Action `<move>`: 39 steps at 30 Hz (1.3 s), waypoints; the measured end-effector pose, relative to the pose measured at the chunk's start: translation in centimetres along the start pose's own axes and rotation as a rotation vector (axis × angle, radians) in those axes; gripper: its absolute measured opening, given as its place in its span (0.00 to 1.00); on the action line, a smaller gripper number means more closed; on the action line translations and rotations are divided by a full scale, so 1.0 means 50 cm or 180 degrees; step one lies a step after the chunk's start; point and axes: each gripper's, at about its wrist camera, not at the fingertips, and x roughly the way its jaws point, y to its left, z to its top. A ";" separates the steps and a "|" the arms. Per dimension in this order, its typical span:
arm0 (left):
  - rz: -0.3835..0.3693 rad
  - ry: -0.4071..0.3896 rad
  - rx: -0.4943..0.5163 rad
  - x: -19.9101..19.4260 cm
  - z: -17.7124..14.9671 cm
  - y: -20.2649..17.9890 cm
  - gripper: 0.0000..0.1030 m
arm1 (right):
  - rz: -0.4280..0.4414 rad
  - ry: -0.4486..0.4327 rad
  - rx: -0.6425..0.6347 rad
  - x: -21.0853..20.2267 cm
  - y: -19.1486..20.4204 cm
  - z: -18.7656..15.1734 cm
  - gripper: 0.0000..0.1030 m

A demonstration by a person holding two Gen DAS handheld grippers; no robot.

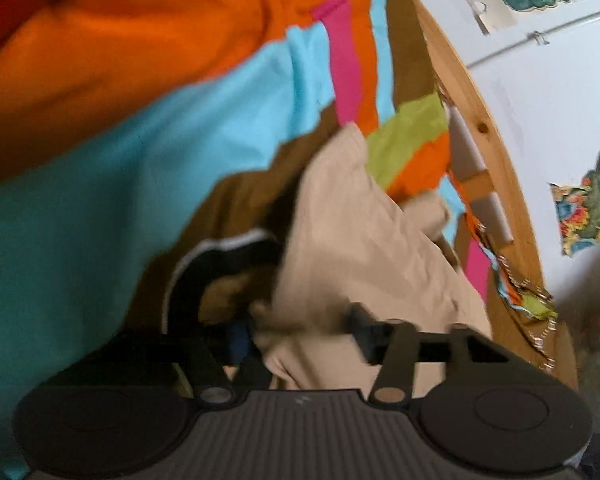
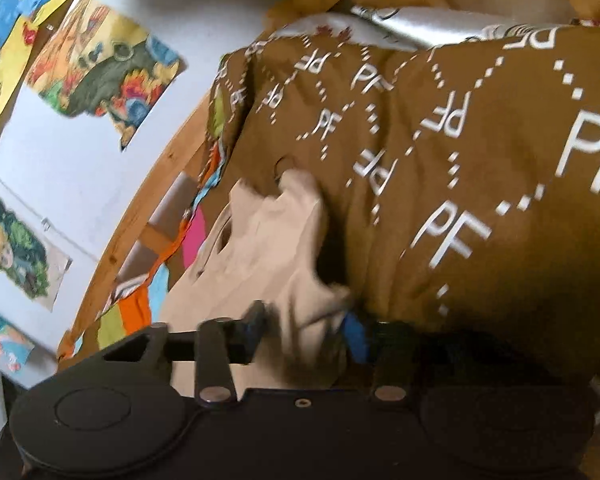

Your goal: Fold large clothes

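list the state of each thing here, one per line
beige garment: bunched and creased, lying on the bedding between both sets of fingers
left gripper: fingers apart, beige cloth between them
right gripper: fingers apart, beige cloth between them
striped cover: spread out, softly wrinkled
brown PF-print cover: rumpled, heaped beside the garment
wall pictures: stuck to the wall, edges ragged

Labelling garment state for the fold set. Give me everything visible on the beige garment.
The beige garment is plain, pale, soft woven-looking cloth, crumpled and bunched, not flat. It lies on the striped bedcover beside the wooden bed frame. The right-wrist view shows it against brown cloth printed with white PF letters, with an opening in its folds. Cloth sits between the left tongs and the right tongs; blur hides whether either is clamped.
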 end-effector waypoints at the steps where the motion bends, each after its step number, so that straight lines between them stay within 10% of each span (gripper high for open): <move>1: 0.0051 -0.0031 0.0041 -0.001 0.002 -0.004 0.25 | -0.0022 -0.0034 -0.0063 0.000 0.000 0.002 0.22; 9: -0.0250 -0.0501 0.0281 -0.107 -0.036 -0.052 0.12 | -0.0022 -0.0247 -0.0352 -0.106 0.052 0.021 0.10; 21: -0.0067 -0.0239 0.0318 -0.118 -0.066 0.017 0.15 | -0.0542 -0.0037 -0.0234 -0.136 0.018 0.000 0.26; 30: 0.0140 -0.0370 0.0662 -0.148 -0.079 -0.004 0.59 | -0.0939 -0.0446 -0.1305 -0.150 0.092 -0.031 0.60; 39: 0.0733 -0.0630 0.1111 -0.168 -0.112 -0.075 0.98 | -0.0603 -0.0438 -0.1956 -0.130 0.152 -0.092 0.90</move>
